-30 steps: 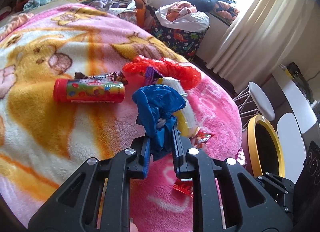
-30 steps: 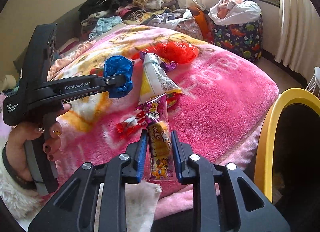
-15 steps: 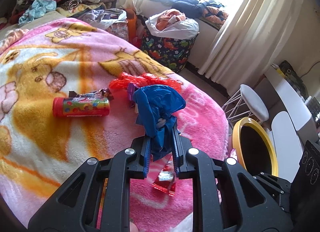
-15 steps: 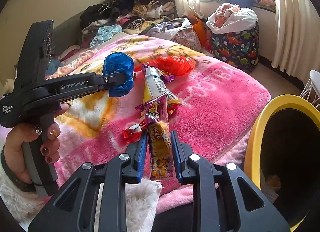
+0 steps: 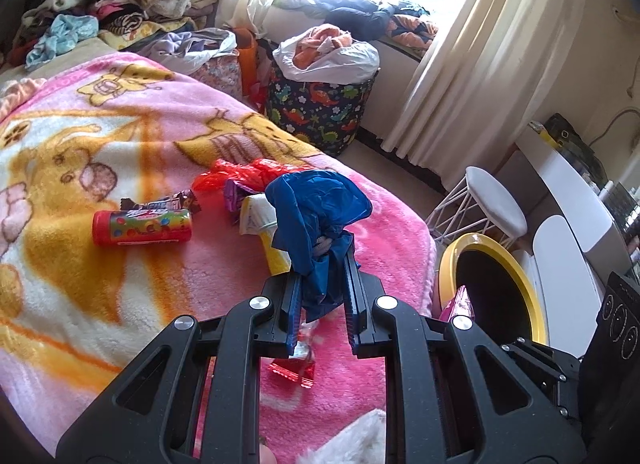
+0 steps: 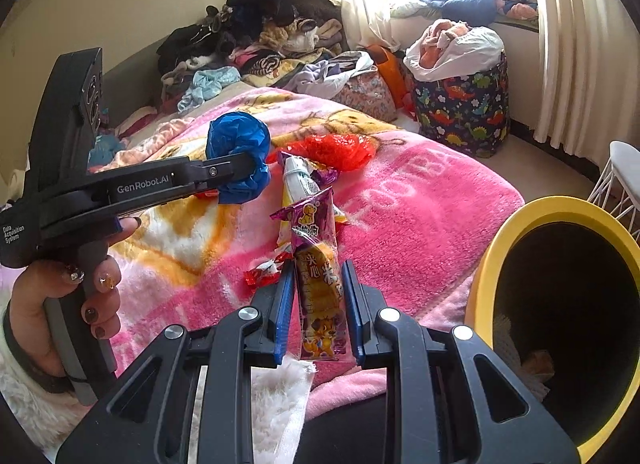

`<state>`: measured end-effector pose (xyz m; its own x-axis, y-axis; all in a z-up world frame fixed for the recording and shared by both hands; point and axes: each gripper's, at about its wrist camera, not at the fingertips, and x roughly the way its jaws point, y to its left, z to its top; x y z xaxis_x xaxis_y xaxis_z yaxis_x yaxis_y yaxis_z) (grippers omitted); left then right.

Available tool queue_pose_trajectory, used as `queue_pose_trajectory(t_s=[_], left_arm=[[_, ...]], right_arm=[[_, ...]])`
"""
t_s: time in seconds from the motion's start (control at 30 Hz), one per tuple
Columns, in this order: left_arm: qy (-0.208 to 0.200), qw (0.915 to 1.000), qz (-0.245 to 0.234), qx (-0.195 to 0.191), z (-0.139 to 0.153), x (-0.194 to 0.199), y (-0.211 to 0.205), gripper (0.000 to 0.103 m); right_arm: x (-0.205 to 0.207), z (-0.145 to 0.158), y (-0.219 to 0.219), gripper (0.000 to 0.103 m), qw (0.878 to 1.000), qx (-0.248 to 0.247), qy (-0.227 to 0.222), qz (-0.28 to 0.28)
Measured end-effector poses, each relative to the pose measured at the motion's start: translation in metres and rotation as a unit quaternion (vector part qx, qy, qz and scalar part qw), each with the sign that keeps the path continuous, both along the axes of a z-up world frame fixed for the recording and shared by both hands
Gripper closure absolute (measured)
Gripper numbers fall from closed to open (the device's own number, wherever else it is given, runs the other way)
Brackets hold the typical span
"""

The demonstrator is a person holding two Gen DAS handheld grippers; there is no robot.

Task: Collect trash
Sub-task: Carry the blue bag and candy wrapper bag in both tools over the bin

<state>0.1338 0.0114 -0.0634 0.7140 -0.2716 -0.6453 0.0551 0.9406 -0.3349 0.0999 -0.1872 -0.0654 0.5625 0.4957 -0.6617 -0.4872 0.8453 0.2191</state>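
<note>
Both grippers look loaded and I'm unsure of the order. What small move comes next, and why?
Probably swing the right gripper rightward over the yellow bin and release: it grips the purple snack wrapper, and the bin's open mouth sits just beside it. The left gripper, holding the blue bag, can follow.

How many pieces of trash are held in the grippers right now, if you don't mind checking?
2. A crumpled blue plastic bag is clamped in the left gripper, and a purple snack wrapper in the right gripper. More trash lies on the blanket.
</note>
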Motion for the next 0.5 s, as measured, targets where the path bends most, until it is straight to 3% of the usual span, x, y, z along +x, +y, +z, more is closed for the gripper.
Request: queue_pose_trajectory(t_s=[0.5], left_arm=[[-0.013,0.9994,-0.029,0.011,0.012,-0.002,-0.029,0.091]], right_arm=[[-0.006,0.011,-0.026,0.08,0.999,0.019,-0.011,-0.026]])
